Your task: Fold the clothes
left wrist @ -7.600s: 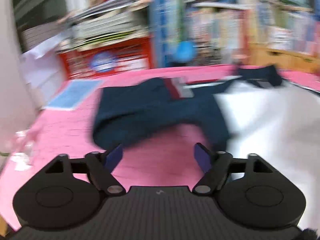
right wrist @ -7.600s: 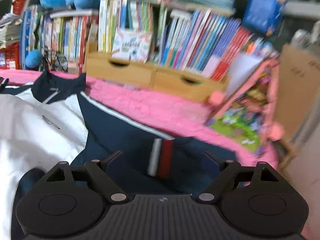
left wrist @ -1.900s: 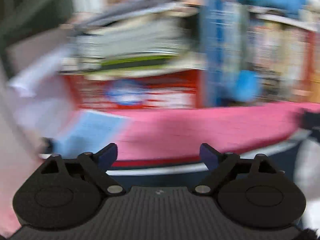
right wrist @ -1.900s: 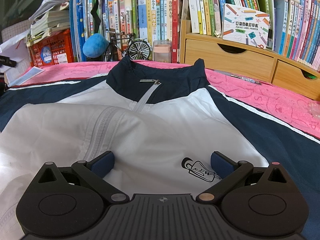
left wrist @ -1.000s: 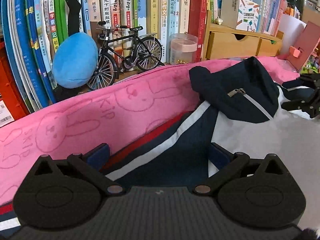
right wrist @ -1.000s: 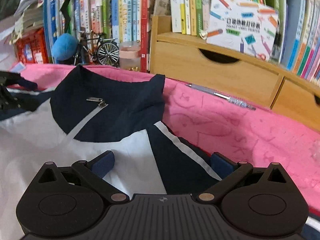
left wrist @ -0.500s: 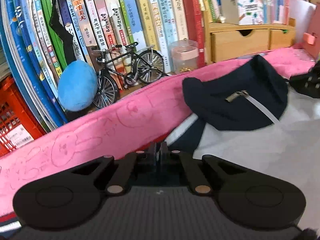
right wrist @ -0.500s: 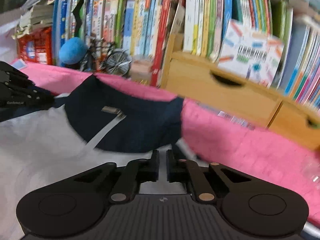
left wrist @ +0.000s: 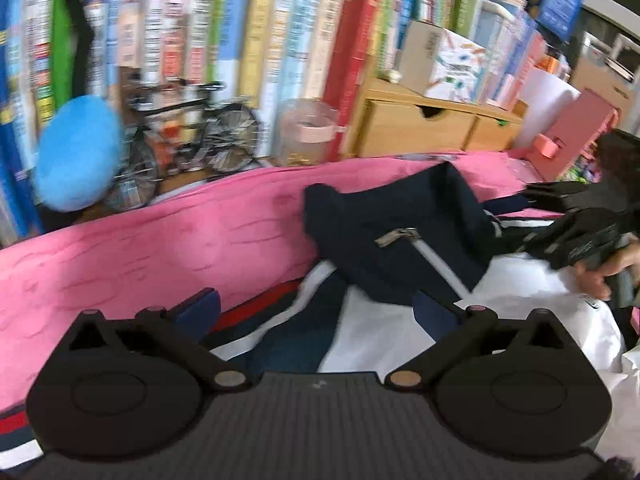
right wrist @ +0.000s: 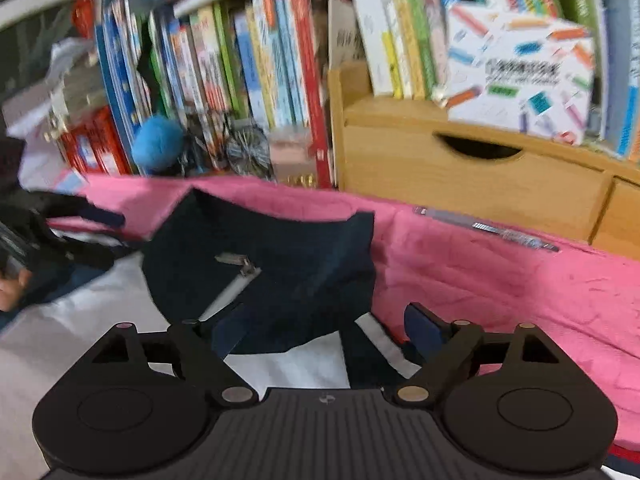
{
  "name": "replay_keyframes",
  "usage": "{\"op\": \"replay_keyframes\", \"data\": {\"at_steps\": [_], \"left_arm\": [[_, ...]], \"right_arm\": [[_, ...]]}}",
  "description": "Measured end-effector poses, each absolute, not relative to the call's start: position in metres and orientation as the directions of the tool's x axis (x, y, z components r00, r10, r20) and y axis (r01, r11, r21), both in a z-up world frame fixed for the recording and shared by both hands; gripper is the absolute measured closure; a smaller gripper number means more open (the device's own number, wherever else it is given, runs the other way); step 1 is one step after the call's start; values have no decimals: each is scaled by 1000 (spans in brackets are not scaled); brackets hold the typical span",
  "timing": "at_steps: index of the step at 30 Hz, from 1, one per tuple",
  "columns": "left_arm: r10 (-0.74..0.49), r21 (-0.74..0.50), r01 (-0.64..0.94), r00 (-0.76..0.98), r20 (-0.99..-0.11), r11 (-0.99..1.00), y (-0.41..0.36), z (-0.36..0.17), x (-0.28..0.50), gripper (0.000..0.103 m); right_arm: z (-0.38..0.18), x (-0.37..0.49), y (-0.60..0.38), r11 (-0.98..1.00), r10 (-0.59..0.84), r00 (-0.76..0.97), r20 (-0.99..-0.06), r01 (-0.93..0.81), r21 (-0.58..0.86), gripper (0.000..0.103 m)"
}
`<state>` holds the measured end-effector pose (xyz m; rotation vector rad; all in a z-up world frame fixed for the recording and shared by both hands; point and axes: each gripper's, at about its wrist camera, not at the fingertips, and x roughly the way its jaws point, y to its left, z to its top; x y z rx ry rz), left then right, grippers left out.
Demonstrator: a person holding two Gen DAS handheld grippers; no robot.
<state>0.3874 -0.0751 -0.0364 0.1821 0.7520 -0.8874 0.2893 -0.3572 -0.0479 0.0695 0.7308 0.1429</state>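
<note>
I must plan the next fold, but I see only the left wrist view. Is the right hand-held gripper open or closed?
Observer: Open. The right hand-held gripper has its blue-padded jaws spread wide.
Operator: What lies between them?
Observer: The navy and white zip jacket, at its shoulder beside the collar; nothing is clamped.
Operator: Is anything near that side?
Observer: A silver pen lies on the pink towel cloth, in front of the wooden drawer box.
</note>
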Motion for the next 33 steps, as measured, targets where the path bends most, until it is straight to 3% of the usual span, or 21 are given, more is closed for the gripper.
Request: {"op": "replay_keyframes", "data": {"at_steps": [2, 3, 5, 6, 7, 10, 13, 18, 19, 21, 24, 26, 29, 30, 32, 33], "left_arm": [[-627, -117, 770, 409, -663, 627, -86, -40, 383, 0], [-623, -99, 776, 415, -664, 623, -92, -41, 380, 0], [-614, -62, 787, 426, -664, 614, -102, -44, 376, 3], [-610, -44, 792, 432, -664, 609, -108, -46, 373, 16], [-606, -25, 797, 438, -664, 603, -113, -47, 371, 35], [-559, 74, 785, 501, -661, 615, -125, -43, 357, 59], [-505, 179, 751, 580, -640, 635, -134, -33, 347, 70], [-472, 257, 684, 682, -560, 683, -144, -9, 371, 72], [-459, 260, 663, 700, -547, 702, -146, -6, 379, 86], [-368, 324, 584, 764, -530, 745, -154, -11, 396, 94], [-312, 268, 563, 726, -613, 782, -155, -32, 422, 93], [-283, 294, 561, 722, -631, 774, -151, -43, 418, 92], [-308, 302, 573, 731, -609, 762, -130, -28, 392, 77], [-317, 304, 577, 734, -601, 758, -122, -22, 383, 74], [-353, 291, 603, 722, -596, 743, -107, -13, 356, 70], [-381, 274, 627, 705, -599, 730, -98, -9, 337, 62]], "right_arm": [[-58, 295, -346, 991, 132, 728, -673, -116, 68, 10], [-62, 295, -340, 992, 111, 733, -671, -117, 37, 15], [-59, 292, -330, 992, 101, 746, -658, -125, 11, 40], [-56, 289, -328, 994, 76, 752, -655, -109, -10, 61], [-53, 286, -326, 995, 51, 758, -650, -93, -30, 72], [-46, 275, -322, 996, 38, 775, -631, -83, -41, 81], [-33, 261, -306, 988, -8, 819, -574, -84, -132, 86], [-12, 273, -287, 938, -130, 878, -461, -42, -345, 87], [-11, 280, -290, 939, -139, 875, -464, -32, -342, 87], [-12, 299, -295, 941, -163, 863, -478, -11, -339, 88], [-25, 323, -305, 946, -195, 828, -526, 18, -323, 89], [-36, 330, -313, 954, -202, 803, -561, 30, -300, 88], [-39, 324, -317, 959, -207, 789, -578, 45, -281, 71], [-31, 314, -315, 962, -198, 797, -571, 45, -271, 54], [-15, 291, -313, 971, -143, 815, -562, 5, -240, 37], [-3, 272, -310, 976, -89, 829, -552, -38, -215, 34]]}}
